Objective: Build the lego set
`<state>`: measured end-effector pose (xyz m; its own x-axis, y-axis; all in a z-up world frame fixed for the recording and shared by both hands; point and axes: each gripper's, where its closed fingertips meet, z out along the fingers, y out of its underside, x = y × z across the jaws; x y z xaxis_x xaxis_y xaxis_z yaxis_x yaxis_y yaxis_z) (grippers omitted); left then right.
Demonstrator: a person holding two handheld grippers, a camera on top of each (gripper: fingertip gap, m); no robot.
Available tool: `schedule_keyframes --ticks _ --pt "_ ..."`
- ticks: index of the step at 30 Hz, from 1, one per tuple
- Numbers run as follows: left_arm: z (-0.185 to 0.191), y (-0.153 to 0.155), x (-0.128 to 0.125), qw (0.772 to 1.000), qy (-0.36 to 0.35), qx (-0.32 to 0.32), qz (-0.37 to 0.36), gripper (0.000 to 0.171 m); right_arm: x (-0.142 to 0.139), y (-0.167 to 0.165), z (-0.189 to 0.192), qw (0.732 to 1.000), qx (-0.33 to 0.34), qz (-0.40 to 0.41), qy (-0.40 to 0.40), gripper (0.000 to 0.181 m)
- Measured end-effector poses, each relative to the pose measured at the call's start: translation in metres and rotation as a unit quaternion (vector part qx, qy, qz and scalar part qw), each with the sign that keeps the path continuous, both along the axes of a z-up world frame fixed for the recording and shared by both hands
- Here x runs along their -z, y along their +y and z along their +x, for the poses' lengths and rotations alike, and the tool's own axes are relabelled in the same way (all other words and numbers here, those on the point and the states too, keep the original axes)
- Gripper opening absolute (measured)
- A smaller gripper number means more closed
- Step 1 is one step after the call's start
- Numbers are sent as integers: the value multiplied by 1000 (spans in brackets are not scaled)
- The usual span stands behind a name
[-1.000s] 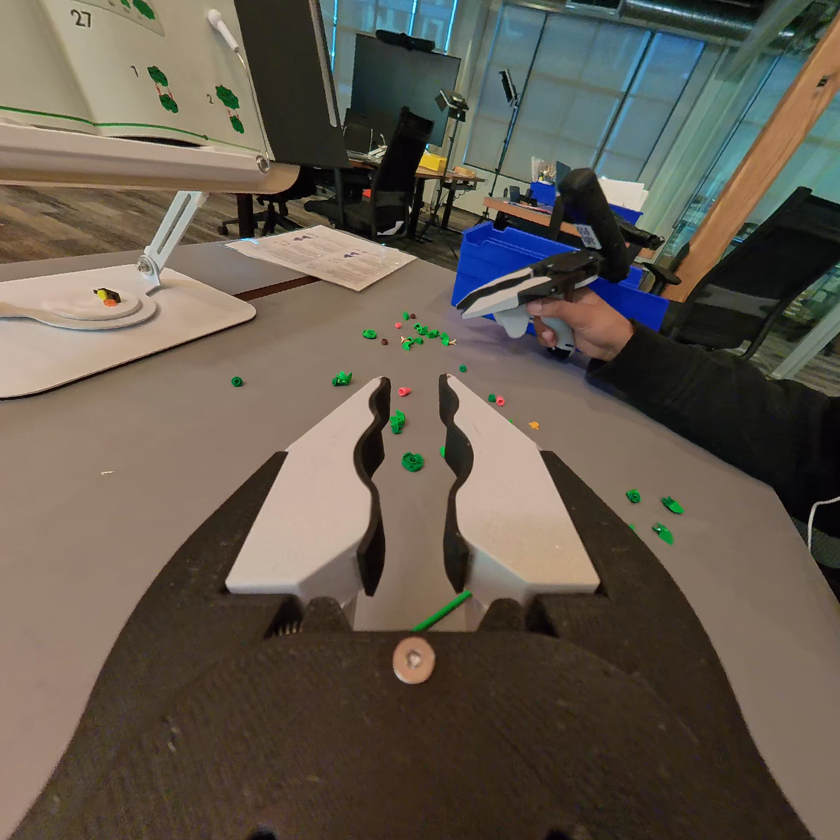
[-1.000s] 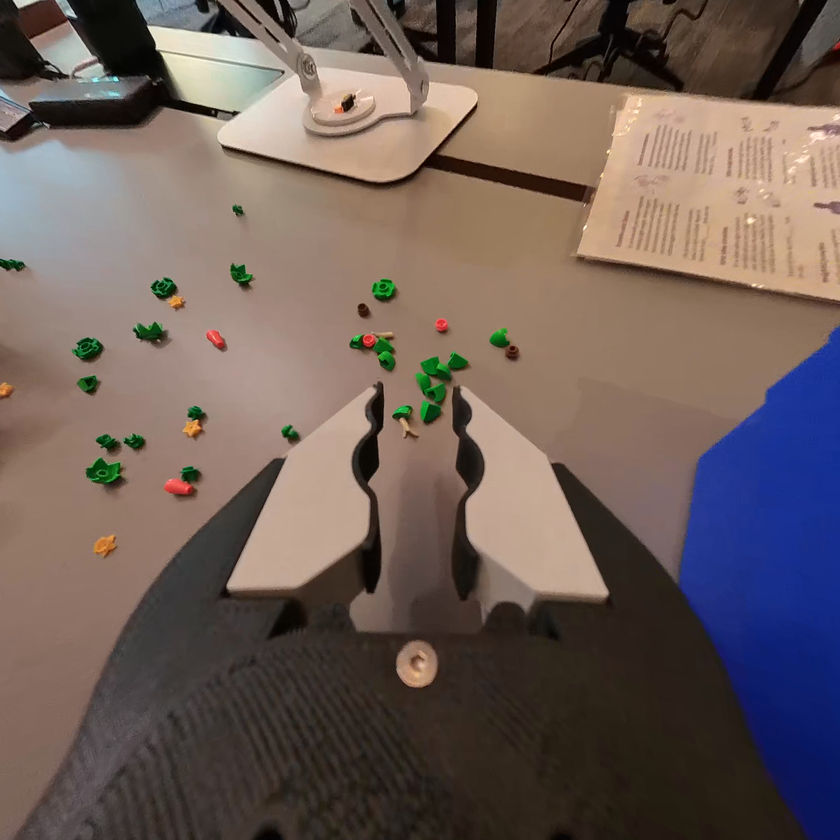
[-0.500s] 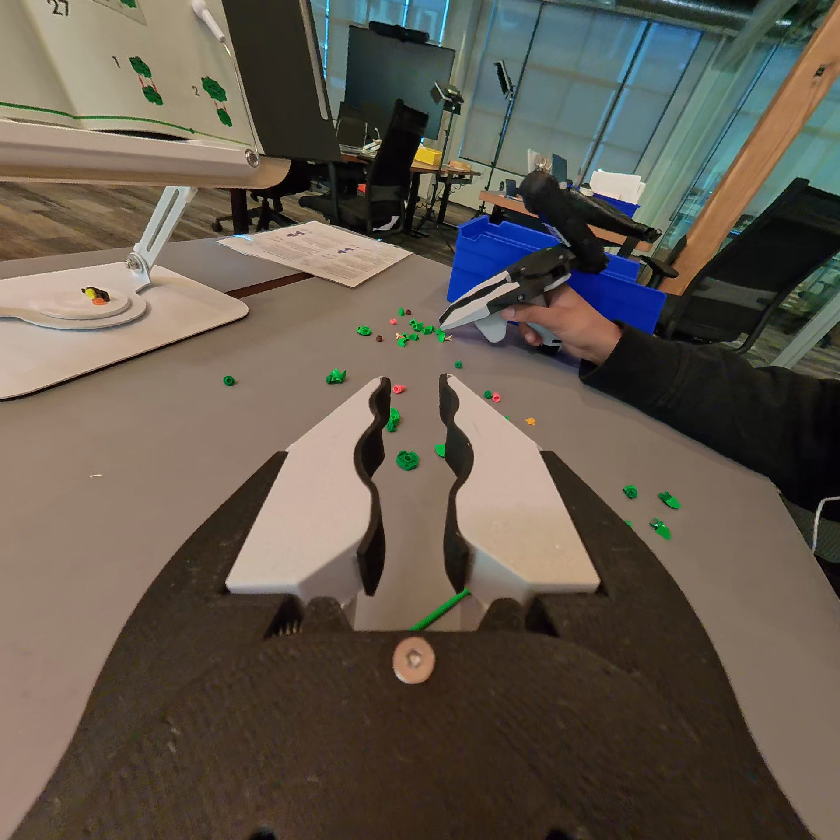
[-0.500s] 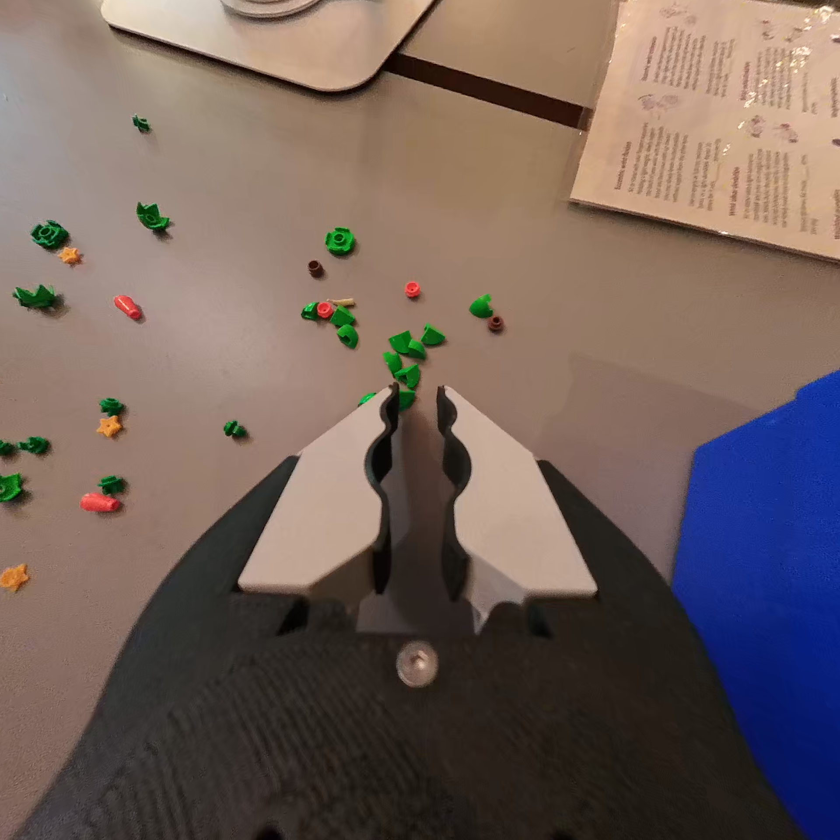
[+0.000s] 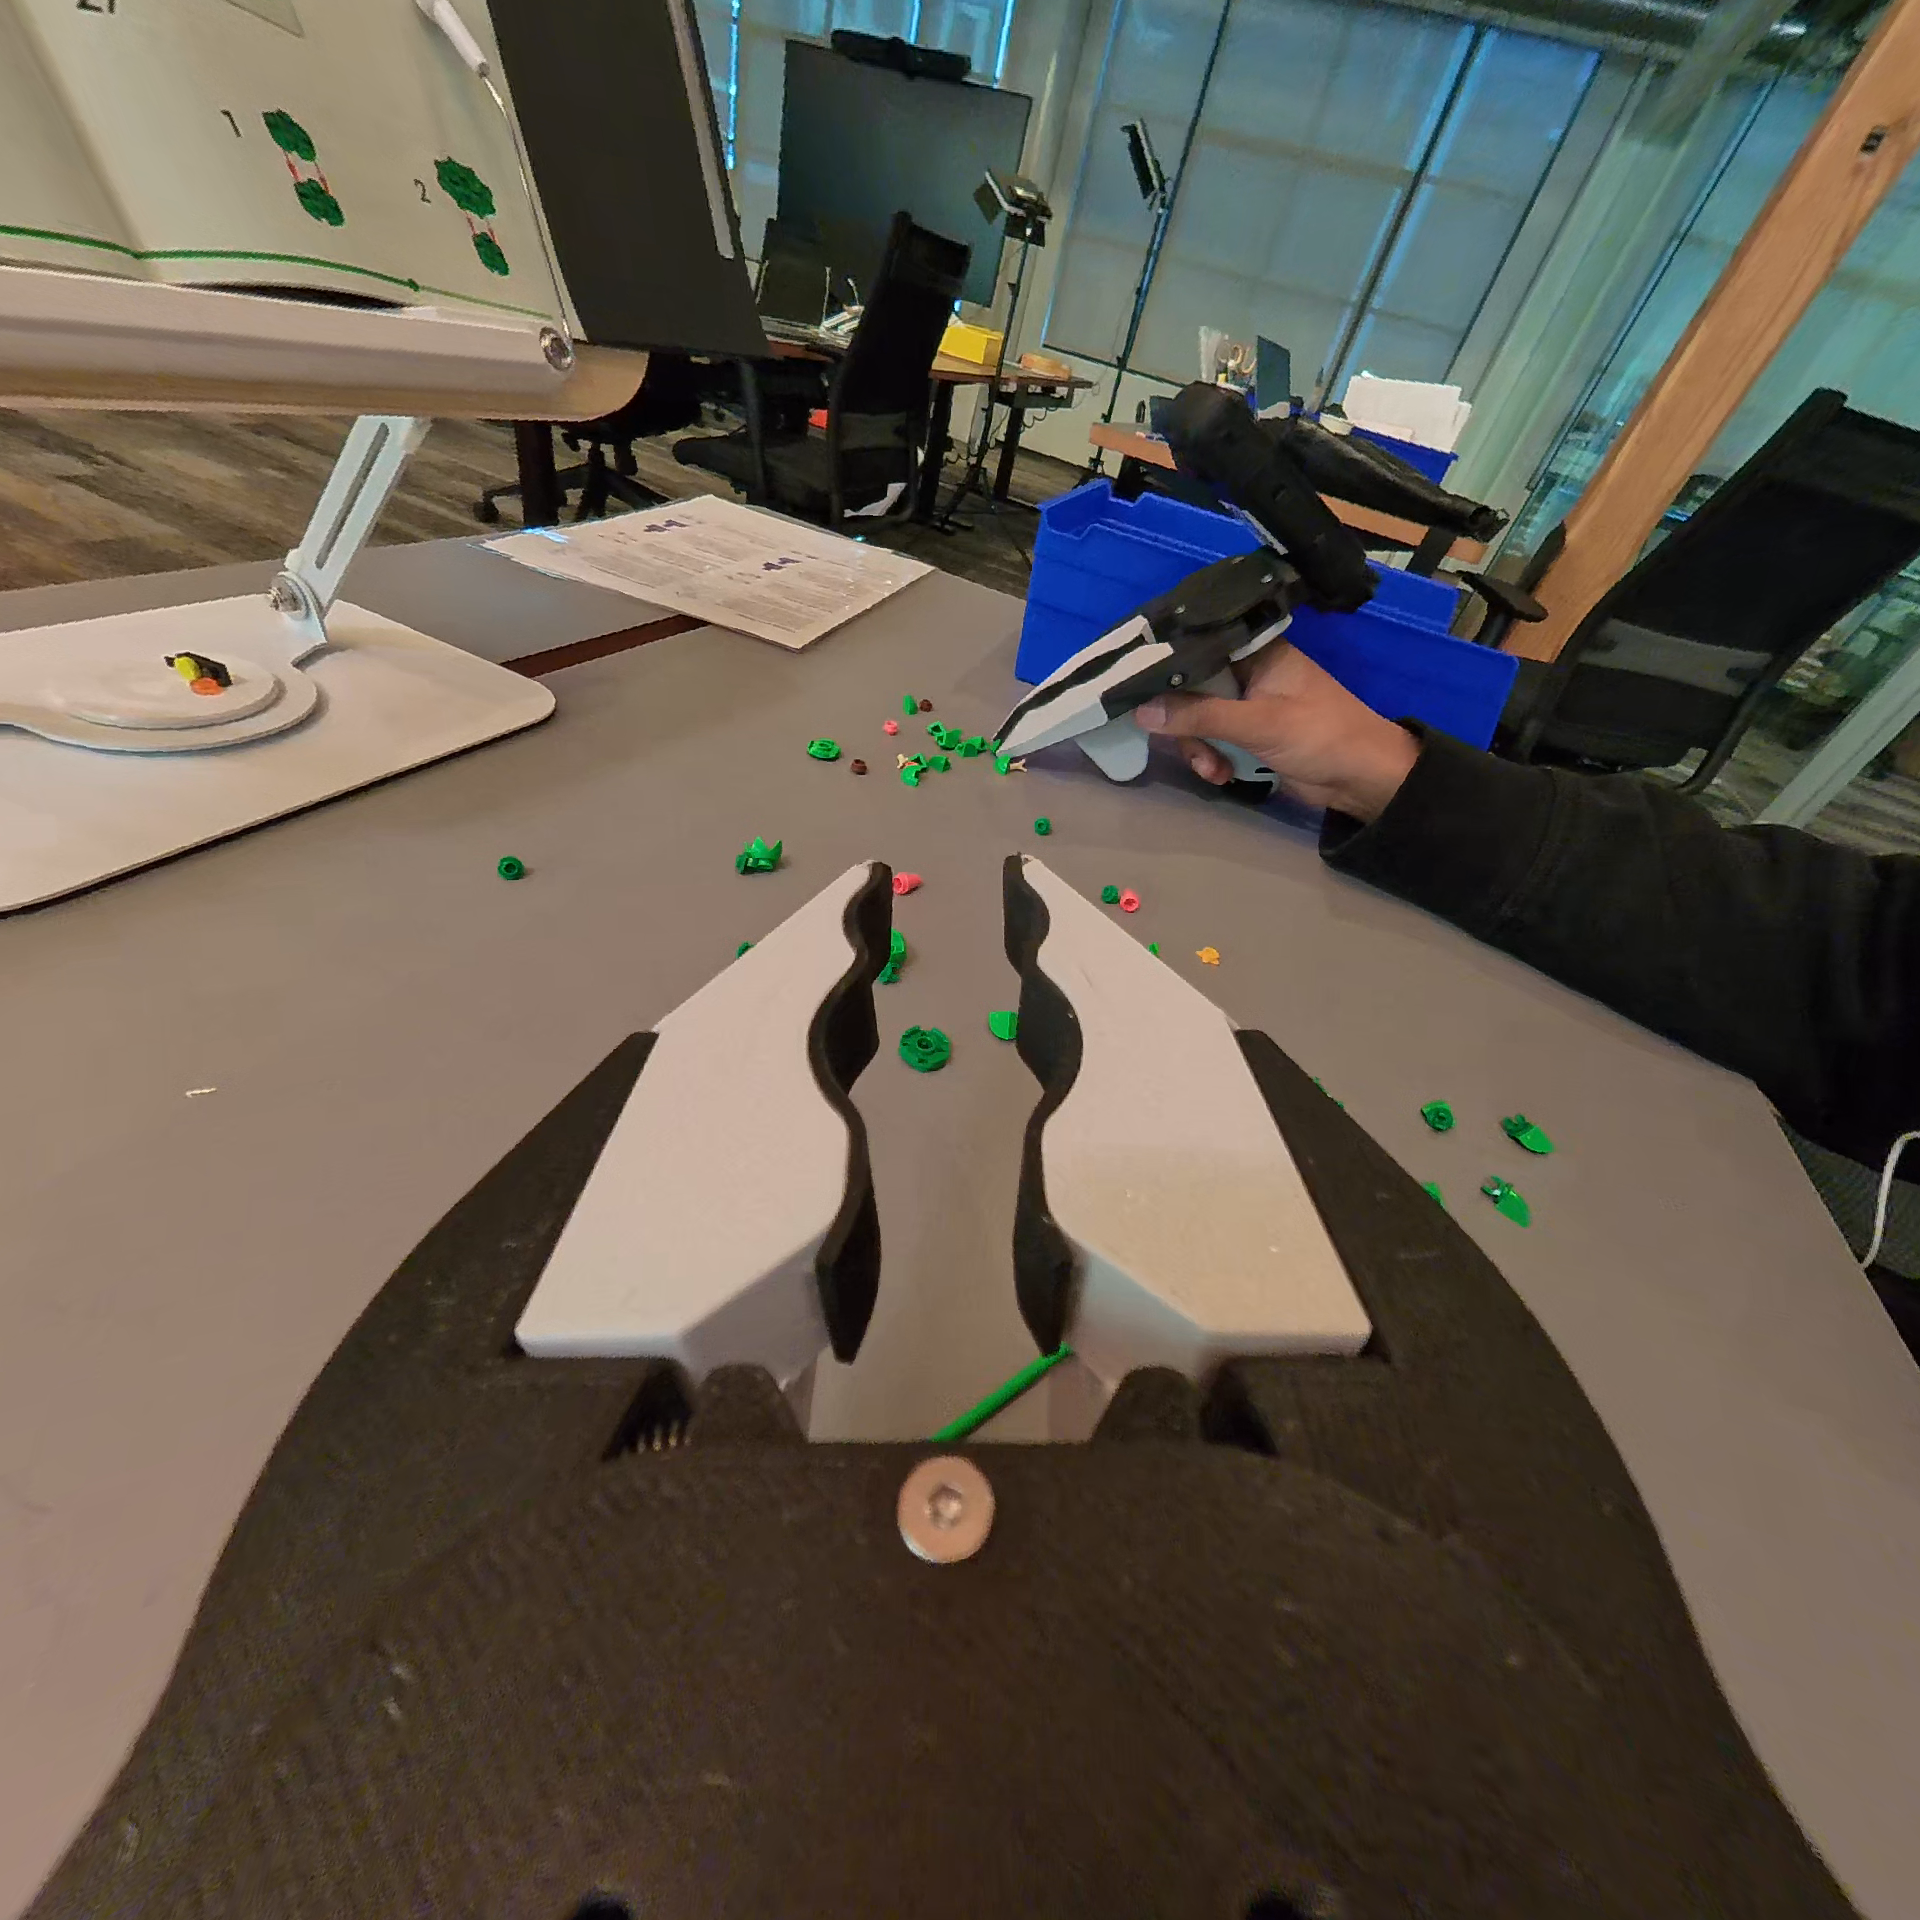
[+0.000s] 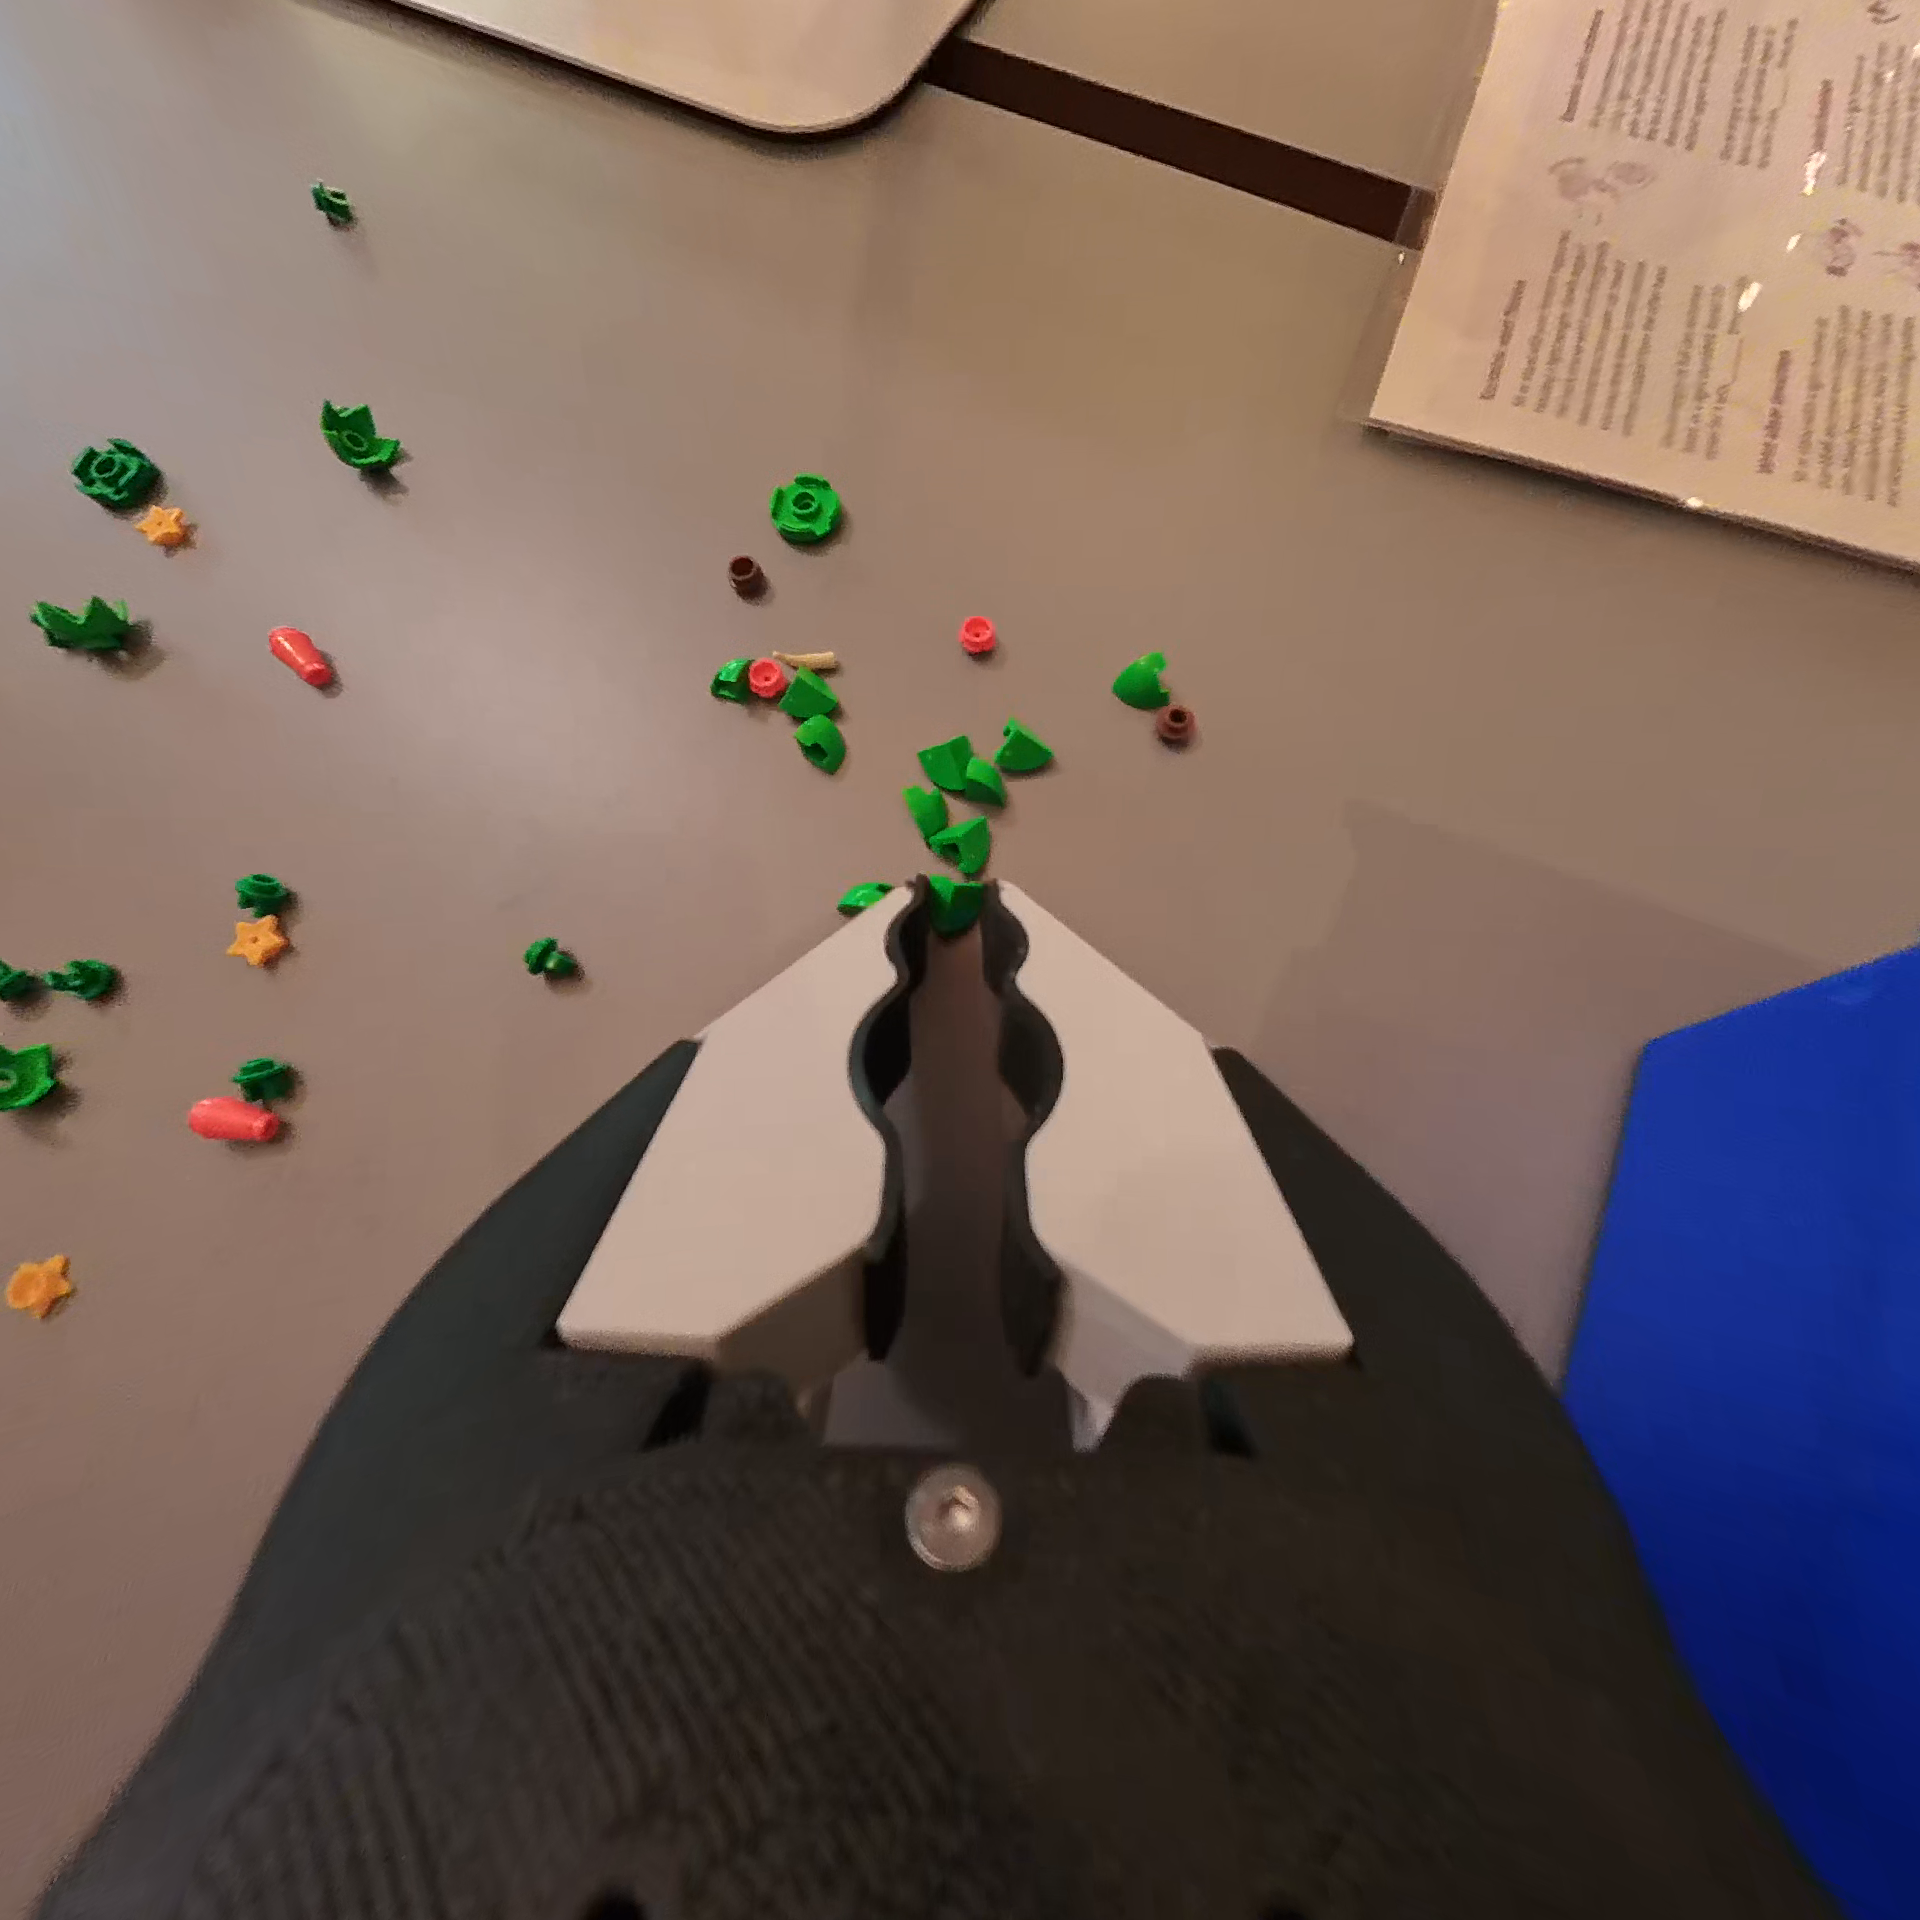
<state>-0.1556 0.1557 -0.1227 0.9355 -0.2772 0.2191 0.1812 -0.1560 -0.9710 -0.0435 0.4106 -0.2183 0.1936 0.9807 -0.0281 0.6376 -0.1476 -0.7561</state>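
Observation:
Small lego pieces lie scattered on the grey table [image 5: 312,1039]: green leaves and domes, red studs, orange stars. My right gripper [image 6: 956,888] points down at the table and its tips are closed on a small green curved piece [image 6: 956,906] at the near edge of a green cluster [image 6: 961,790]. In the left wrist view the right gripper [image 5: 1006,740] touches the table at that cluster. My left gripper [image 5: 948,868] is open and hovers low, with a round green plate [image 5: 924,1046] on the table between its fingers. A thin green rod [image 5: 1003,1392] shows at its finger base.
A white stand [image 5: 312,748] at the left holds the open instruction booklet [image 5: 260,156]. A laminated sheet [image 6: 1683,260] lies at the back. A blue bin [image 5: 1195,582] stands at the right, close to my right gripper [image 6: 1766,1351]. A sleeved arm [image 5: 1662,914] crosses the right side. My hands' fingertips stand some 30 centimetres from each other.
My right gripper has dropped to the table, moved forward to the green cluster and closed from open onto a green piece. My left gripper has stayed open and nearly still.

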Motion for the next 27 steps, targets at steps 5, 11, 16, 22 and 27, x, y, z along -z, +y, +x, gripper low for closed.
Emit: schedule_keyframes --ticks 5,11,16,22,27 --pt "5 -1 -5 1000 0 9 8 21 -58 -38 -15 985 -87 55 138 8" --pt "46 -2 -25 984 -139 113 5 30 -115 -163 -27 912 -257 226 227 7" --pt "91 -1 -24 936 -270 221 -54 37 -127 -243 -29 853 -320 321 260 8" --pt "104 -2 -22 928 -281 237 -64 31 -118 -271 -29 835 -353 340 251 8" --pt "100 -2 -19 929 -281 229 -71 14 -116 -266 -30 838 -348 340 248 8"
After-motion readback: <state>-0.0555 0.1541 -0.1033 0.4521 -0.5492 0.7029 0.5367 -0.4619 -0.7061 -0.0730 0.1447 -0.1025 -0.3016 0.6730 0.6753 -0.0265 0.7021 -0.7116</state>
